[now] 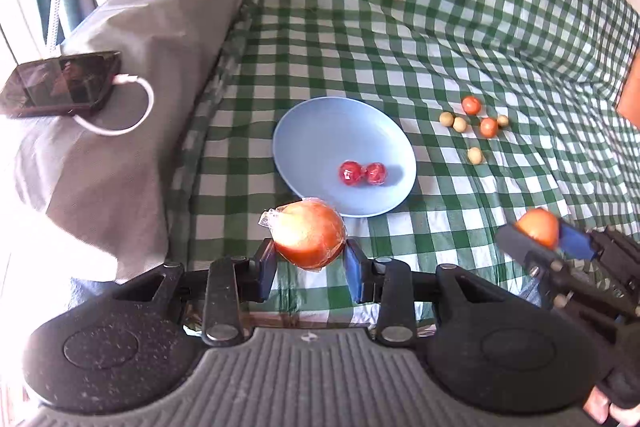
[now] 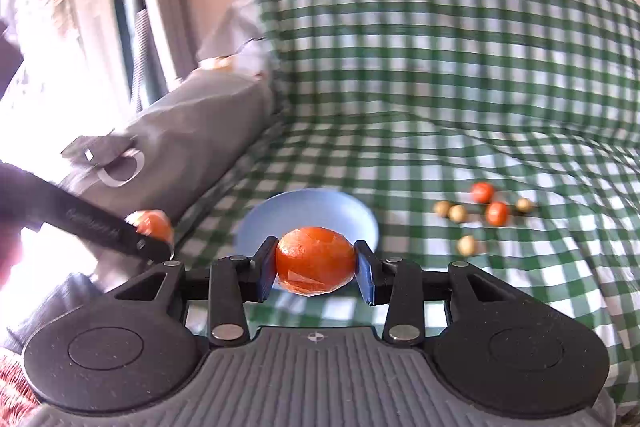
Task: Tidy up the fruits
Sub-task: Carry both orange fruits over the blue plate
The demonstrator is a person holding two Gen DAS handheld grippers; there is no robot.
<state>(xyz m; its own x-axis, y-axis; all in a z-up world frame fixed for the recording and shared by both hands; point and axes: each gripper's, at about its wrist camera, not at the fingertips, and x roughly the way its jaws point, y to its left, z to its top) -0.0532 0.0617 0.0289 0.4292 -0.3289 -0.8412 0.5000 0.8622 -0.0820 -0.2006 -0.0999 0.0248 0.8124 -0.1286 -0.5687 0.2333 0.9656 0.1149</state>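
Green-and-white checked cloth [image 1: 460, 7] covers the surface, cream wall behind, window at left. Grey cushion [image 1: 132, 75] at left carries a phone [image 1: 60, 85] on a white cable [image 1: 132, 107]. Blue plate [image 1: 320, 131] holds two red fruits [image 1: 362, 173]; small orange and tan fruits [image 1: 476, 127] lie loose beside it. My left claw [image 1: 310, 263] grips a wrapped orange [image 1: 310, 239], my right claw [image 2: 316, 269] grips another orange [image 2: 316, 259], both held above the cloth.
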